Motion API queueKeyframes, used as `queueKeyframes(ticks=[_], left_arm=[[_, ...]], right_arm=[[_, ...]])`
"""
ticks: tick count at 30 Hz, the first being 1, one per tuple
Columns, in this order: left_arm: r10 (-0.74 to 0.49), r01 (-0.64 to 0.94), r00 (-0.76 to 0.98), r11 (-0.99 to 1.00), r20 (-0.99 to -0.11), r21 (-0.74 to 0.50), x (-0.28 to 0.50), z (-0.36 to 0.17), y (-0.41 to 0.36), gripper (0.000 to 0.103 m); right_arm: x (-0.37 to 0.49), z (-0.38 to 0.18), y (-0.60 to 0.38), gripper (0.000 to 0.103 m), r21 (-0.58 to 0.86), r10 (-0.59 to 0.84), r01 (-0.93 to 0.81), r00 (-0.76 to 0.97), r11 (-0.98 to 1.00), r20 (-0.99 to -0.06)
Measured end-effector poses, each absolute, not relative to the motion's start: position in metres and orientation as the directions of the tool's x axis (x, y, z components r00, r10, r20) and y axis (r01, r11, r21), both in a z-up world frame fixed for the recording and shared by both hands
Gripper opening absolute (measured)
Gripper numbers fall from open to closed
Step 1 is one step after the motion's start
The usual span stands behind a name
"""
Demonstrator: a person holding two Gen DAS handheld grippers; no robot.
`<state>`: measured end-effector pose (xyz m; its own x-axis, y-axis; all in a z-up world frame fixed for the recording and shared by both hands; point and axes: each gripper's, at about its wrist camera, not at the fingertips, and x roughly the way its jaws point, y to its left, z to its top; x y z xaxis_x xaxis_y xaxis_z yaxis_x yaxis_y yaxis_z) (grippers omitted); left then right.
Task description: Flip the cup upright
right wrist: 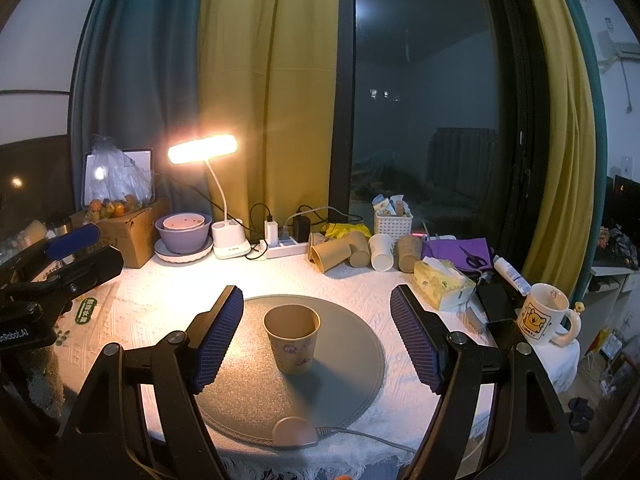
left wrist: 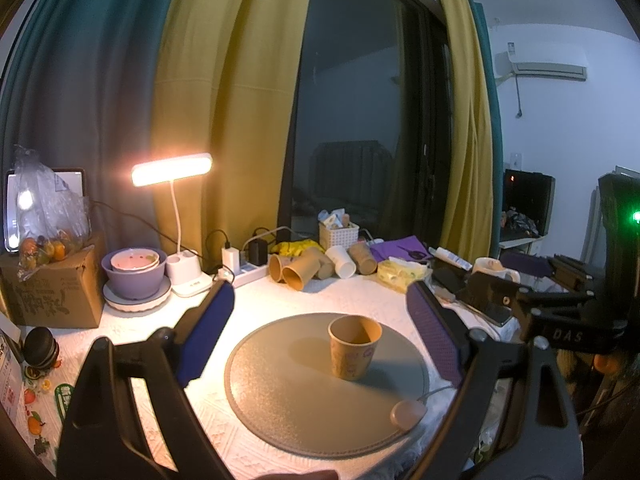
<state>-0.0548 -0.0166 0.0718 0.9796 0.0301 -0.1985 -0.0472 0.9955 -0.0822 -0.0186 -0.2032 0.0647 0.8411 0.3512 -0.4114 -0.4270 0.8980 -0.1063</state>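
Note:
A brown paper cup (left wrist: 353, 347) with small printed figures stands upright, mouth up, on a round grey mat (left wrist: 280, 400). It also shows in the right wrist view (right wrist: 292, 338) on the same mat (right wrist: 352, 360). My left gripper (left wrist: 320, 332) is open and empty, with its blue-padded fingers apart and the cup ahead between them, untouched. My right gripper (right wrist: 316, 330) is open and empty, with the cup between its fingers but clear of both pads. The left gripper also shows at the left edge of the right wrist view (right wrist: 72, 252).
Several paper cups (right wrist: 352, 254) lie at the back beside a white basket (right wrist: 393, 222). A lit desk lamp (right wrist: 202, 148), stacked bowls (right wrist: 184, 232), a power strip (right wrist: 284, 250), a tissue box (right wrist: 442, 282) and a cartoon mug (right wrist: 542, 314) ring the mat. A small wired device (right wrist: 294, 432) rests on the mat's near rim.

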Motion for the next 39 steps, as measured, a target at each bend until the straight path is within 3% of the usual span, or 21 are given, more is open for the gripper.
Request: queueKeyframes(ticks=[39], left_arm=[[0.014,-0.032,0.978,0.996,-0.206,-0.084,-0.056,0.061,-0.021,0.089]], right_arm=[[-0.017,0.066,-0.203,0.079,-0.106,0.351,-0.427,0.84,0.898,-0.414]])
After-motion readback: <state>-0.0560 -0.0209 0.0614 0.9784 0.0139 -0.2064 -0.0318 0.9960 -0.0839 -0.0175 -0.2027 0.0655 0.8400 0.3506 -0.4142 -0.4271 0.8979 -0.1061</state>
